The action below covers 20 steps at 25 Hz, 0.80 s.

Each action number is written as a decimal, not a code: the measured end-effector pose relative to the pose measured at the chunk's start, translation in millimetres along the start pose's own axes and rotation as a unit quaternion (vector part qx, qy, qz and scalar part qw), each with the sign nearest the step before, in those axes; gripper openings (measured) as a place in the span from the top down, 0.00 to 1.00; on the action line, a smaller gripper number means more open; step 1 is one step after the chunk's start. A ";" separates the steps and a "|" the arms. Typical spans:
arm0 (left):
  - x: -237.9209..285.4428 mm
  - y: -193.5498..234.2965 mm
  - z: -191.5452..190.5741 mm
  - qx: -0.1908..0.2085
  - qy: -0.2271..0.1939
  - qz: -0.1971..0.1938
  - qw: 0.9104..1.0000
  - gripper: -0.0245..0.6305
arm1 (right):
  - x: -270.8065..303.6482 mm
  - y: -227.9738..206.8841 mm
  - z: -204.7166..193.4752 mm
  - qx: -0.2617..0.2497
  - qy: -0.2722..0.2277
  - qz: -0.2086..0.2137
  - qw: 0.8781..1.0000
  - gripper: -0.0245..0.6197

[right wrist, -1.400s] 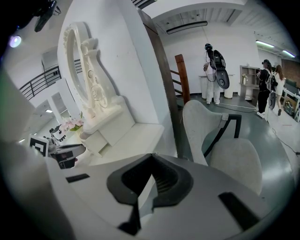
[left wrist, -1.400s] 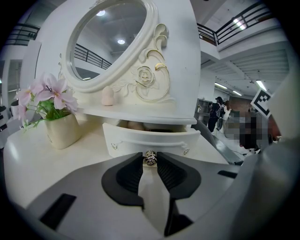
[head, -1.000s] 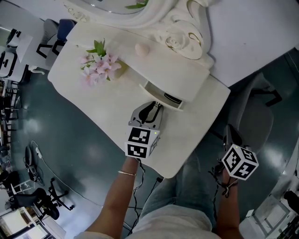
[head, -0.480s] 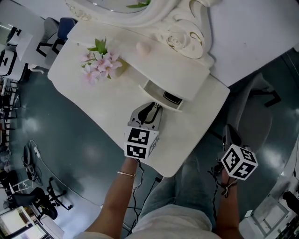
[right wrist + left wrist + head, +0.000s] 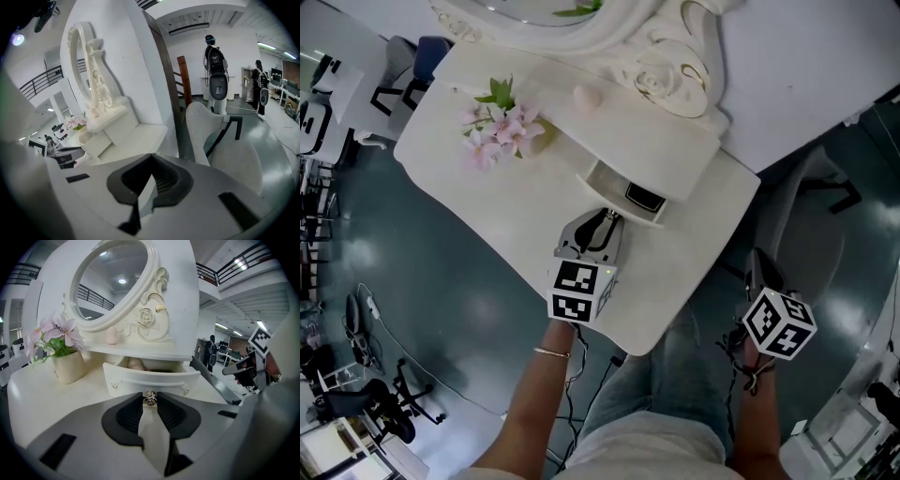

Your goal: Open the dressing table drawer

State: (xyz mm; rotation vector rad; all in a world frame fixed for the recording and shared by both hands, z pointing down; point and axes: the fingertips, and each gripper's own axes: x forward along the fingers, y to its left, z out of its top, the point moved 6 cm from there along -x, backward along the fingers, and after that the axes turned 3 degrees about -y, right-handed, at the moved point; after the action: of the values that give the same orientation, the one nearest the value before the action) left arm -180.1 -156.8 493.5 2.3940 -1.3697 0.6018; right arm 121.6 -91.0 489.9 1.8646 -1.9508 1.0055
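1. Left tool (image 5: 609, 217) (image 5: 149, 398) is right up against the drawer (image 5: 623, 197) (image 5: 150, 376), its two dark jaws pinched in on the small metal knob (image 5: 149, 398) at the middle of the drawer front. The jaws are narrow, with only the knob between them.
2. The drawer is partly out. It pokes from under the raised shelf (image 5: 647, 141) toward the near edge of the bench (image 5: 487, 202), somewhat closer to the bench's right edge than its left.
3. Looking into the open top of the drawer, there's a dark item (image 5: 644, 197) in the head view and a pale rounded shape (image 5: 136, 364) in the left gripper view.
4. Right tool (image 5: 759, 262) (image 5: 150, 157) hangs off the bench's right edge, over the floor beside a pale chair (image 5: 229, 150). Its jaw tips are together, with nothing gripped.
5. On the bench near the back left corner sits a flower pot (image 5: 502, 131) (image 5: 65, 364) with pink blooms, well apart from the drawer.
6. A small pink piece (image 5: 585, 97) (image 5: 111, 336) rests on the shelf at the foot of the oval mirror (image 5: 110, 280).
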 end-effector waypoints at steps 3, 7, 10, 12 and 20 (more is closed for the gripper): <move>-3.3 0.8 -1.3 -0.001 0.001 0.001 1.000 0.80 | 0.1 3.0 -1.0 -0.001 0.001 0.001 1.000 0.95; -6.1 0.6 -2.0 -0.001 0.001 0.002 1.000 0.80 | -0.2 4.6 -2.4 -0.002 0.003 0.002 1.000 0.95; -7.5 0.2 -2.9 -0.001 0.001 0.001 1.000 0.80 | -0.2 6.7 -2.8 -0.004 0.004 0.003 1.000 0.95; -8.1 0.1 -4.1 -0.002 0.001 0.002 1.000 0.80 | 0.0 7.9 -3.1 -0.006 0.004 0.004 1.000 0.95; -12.1 1.8 -7.3 -0.004 -0.001 0.006 1.000 0.80 | 1.0 11.2 -4.1 -0.009 0.005 0.010 1.000 0.95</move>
State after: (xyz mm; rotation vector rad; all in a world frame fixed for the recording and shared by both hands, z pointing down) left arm -188.7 -145.4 493.7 2.3819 -1.3867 0.5969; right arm 109.7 -89.9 490.1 1.8316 -1.9702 0.9968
